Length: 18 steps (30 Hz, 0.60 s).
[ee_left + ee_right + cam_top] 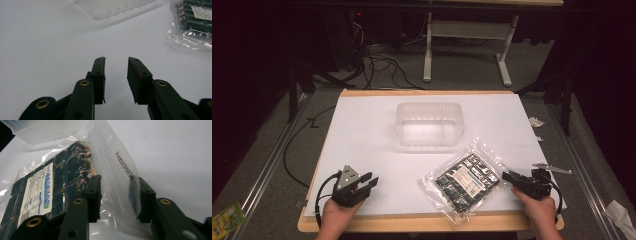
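A clear plastic bag point(464, 180) of dark packets with a white label lies at the front right of the white board point(362, 130). My right gripper point(506, 176) is at the bag's right edge. In the right gripper view it point(116, 182) is open, with the bag's clear sealed edge point(117, 170) lying between the jaws and the packets point(62, 177) to the left. My left gripper point(371, 181) rests at the front left, open point(116, 62) with nothing between its fingers, and the bag point(195, 22) lies off to its right. An empty translucent tub point(429, 125) stands mid-board.
The tub's edge shows at the top of both gripper views point(112, 7) point(42, 130). A small metal strip point(552, 168) lies by the board's right edge. On the floor are paper scraps point(536, 121), cables point(382, 65), a green packet point(224, 217) and a white desk frame point(467, 30) behind.
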Each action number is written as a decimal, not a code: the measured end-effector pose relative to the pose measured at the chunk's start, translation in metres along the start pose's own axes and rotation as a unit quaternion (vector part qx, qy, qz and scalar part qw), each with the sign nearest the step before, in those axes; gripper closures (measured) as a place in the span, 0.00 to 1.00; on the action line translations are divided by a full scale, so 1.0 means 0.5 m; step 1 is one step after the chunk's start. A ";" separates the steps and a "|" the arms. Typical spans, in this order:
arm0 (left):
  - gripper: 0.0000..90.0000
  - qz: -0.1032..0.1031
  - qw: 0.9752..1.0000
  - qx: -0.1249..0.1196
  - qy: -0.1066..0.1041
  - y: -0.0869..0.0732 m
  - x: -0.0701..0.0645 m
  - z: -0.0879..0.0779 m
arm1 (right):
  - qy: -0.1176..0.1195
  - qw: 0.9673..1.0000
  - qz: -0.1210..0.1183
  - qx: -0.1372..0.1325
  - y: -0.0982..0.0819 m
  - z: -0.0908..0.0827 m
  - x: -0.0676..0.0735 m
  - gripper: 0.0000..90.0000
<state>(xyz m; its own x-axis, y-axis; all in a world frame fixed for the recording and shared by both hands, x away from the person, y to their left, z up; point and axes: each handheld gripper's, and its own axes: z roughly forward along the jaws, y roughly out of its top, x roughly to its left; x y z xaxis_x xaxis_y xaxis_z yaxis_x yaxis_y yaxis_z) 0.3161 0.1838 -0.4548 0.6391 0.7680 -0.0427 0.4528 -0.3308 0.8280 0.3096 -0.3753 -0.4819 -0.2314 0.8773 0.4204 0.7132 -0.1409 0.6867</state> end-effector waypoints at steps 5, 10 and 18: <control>0.75 0.001 1.000 0.000 -0.002 0.000 -0.002 0.001 | 0.002 1.000 -0.022 -0.013 -0.001 -0.009 0.006 0.98; 0.75 0.003 1.000 -0.001 -0.004 0.001 -0.005 0.002 | -0.009 0.998 -0.059 -0.030 0.003 -0.019 0.029 1.00; 0.69 0.001 1.000 0.002 -0.010 0.003 -0.007 0.004 | -0.009 0.993 -0.091 -0.073 0.011 -0.042 0.053 1.00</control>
<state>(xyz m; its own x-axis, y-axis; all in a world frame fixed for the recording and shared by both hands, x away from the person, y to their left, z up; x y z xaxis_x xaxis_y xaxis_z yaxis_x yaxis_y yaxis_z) 0.3158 0.1797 -0.4547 0.6517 0.7567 -0.0522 0.4541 -0.3341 0.8260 0.2936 -0.3626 -0.4546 -0.3346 0.9022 0.2723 0.5575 -0.0434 0.8291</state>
